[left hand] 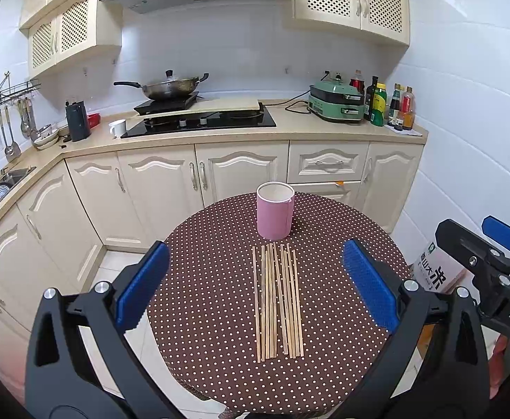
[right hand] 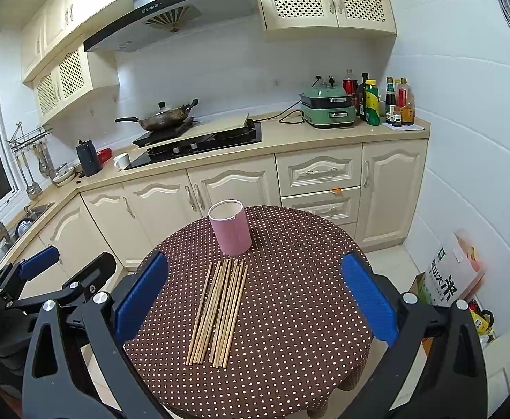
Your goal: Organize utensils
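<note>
Left view: our left gripper gapes wide, empty, above chopsticks lying bunched before the pink cup. Right view: our right gripper likewise spread, empty. Thin sticks may roll; the seemingly light cup could tip.

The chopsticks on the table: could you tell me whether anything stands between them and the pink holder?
Nothing visible does. The chopsticks lie flat on the dotted tablecloth, their far ends just short of the upright, open pink holder, with only bare cloth between.

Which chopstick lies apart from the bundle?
The leftmost chopstick on the table: a visible gap separates it from the other chopsticks, which lie close together.
</note>
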Motion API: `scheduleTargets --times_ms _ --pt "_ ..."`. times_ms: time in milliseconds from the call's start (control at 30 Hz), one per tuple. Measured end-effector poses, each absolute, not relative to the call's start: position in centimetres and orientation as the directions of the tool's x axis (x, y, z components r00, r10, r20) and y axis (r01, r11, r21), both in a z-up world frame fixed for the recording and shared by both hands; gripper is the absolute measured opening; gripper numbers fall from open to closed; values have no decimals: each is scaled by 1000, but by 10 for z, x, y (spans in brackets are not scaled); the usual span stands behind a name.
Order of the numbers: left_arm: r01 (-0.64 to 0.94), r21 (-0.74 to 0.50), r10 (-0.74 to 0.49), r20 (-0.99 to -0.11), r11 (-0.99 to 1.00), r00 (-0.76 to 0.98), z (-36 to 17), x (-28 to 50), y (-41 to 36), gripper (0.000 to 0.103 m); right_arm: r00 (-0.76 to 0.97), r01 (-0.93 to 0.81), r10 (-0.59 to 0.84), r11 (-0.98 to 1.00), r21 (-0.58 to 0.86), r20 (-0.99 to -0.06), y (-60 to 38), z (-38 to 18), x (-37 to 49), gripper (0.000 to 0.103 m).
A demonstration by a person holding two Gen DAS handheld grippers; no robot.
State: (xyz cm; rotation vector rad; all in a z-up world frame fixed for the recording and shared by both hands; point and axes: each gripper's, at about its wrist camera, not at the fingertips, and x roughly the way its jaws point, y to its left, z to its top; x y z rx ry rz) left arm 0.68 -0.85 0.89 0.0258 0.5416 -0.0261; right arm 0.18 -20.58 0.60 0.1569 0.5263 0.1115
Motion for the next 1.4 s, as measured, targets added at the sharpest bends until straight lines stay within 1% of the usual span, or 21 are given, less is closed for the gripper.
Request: scheduleTargets --times_ms 733,1033,1100,1233,1400 --pt "20 11 -11 -522 1000 853 5 8 -5 98 854 -74 156 981 181 -497 -203 6 4 96" --pt "20 12 -11 -541 1000 841 -1 13 -4 98 845 -71 159 980 188 -510 -204 2 11 96" --pt "41 13 -27 -551 999 834 -4 14 -6 98 841 -73 166 978 196 -515 -205 0 12 96" --pt "96 65 -44 -552 993 833 -8 13 -20 98 824 -93 179 979 182 -538 -196 -6 17 96" --pt "104 59 -50 -585 993 809 -14 22 -22 98 816 -105 174 982 155 -551 -191 -8 22 96"
